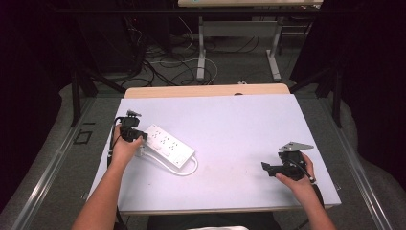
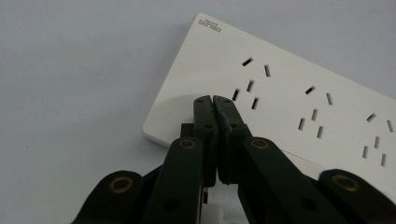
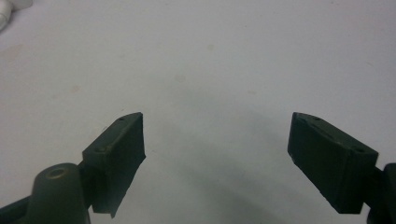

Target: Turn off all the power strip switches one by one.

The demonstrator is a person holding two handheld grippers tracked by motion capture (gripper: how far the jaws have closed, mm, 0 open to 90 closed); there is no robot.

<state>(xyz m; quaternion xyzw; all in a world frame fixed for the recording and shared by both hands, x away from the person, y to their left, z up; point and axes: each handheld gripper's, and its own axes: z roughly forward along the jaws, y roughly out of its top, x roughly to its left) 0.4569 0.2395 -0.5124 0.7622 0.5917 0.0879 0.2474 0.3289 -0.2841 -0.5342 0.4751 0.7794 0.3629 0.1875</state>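
Note:
A white power strip [image 1: 167, 143] with several sockets lies slanted on the left part of the pale table [image 1: 239, 120]. Its white cable [image 1: 186, 170] loops along its near side. My left gripper [image 1: 142, 137] sits at the strip's left end with its jaws pressed together. In the left gripper view the shut tips [image 2: 213, 100] rest over the near corner of the strip [image 2: 289, 102], beside the first socket, and nothing shows between them. My right gripper [image 1: 265, 167] lies low at the right front of the table. Its jaws [image 3: 215, 140] stand wide apart over bare table.
A bit of white cable [image 3: 7, 14] shows at the top left corner of the right gripper view. Beyond the table's far edge are a desk frame [image 1: 237, 43] and loose cables on the floor [image 1: 167, 67]. Dark curtains close both sides.

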